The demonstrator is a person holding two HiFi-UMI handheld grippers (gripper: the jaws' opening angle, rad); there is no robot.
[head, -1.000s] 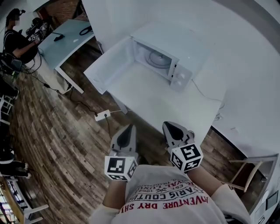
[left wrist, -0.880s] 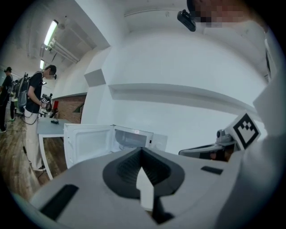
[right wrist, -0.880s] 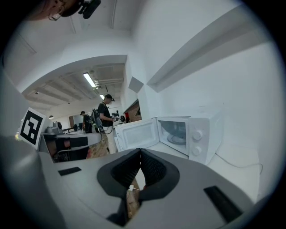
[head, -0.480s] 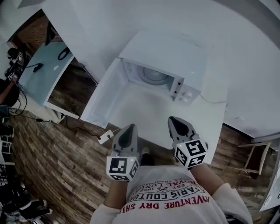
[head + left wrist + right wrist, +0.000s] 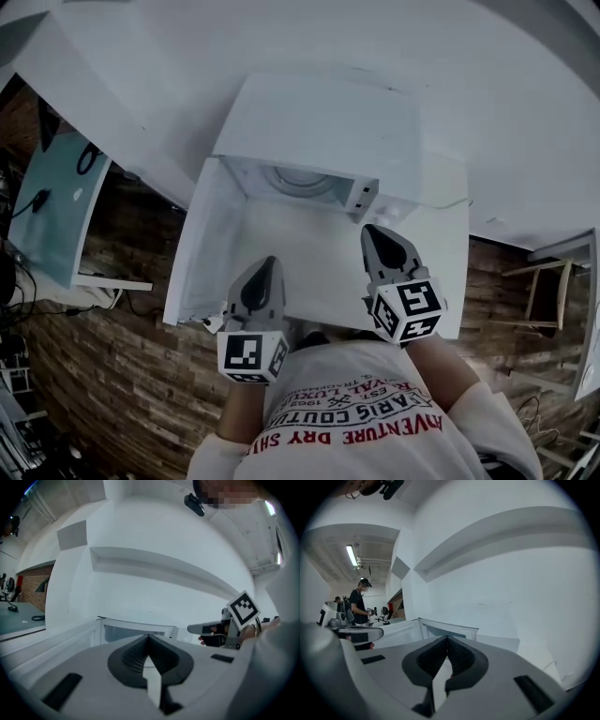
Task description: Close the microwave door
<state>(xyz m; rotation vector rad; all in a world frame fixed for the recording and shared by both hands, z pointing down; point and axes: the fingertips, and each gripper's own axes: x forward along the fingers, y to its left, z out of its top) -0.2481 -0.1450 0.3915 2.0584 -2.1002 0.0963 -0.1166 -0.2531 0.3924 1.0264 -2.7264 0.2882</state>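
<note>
Head view / microwave: the microwave is sitting at 12 o'clock on the white counter, with its cavity facing the person and the turntable showing inside.
Head view / door: the door is standing fully open, swinging out from the cavity's left edge toward 7 o'clock, its free end reaching past the counter edge over the wooden floor.
Head view / left tongs: the left tongs are hovering at 6 o'clock, just beside the door's free end and, as far as this view shows, touching nothing.
Head view / right tongs: the right tongs are hovering at 4 o'clock of the cavity, near the control panel, not touching it.
Left gripper view / jaws: the jaws are pressing together, clenched on nothing.
Left gripper view / target: the open cavity is lying at 12 o'clock beyond the tips, the door running off to 9 o'clock and the right tongs showing at 3 o'clock.
Right gripper view / jaws: these jaws are likewise clenching shut, with nothing between them.
Right gripper view / target: the door is showing at 10 o'clock; a person is standing far behind it.
Progress: nothing is showing as done; the door is gaping at full swing.
Remaining: in my judgement, one pair of tongs, probably the left, is needing to get against the door's outer face and push it round until it latches.
</note>
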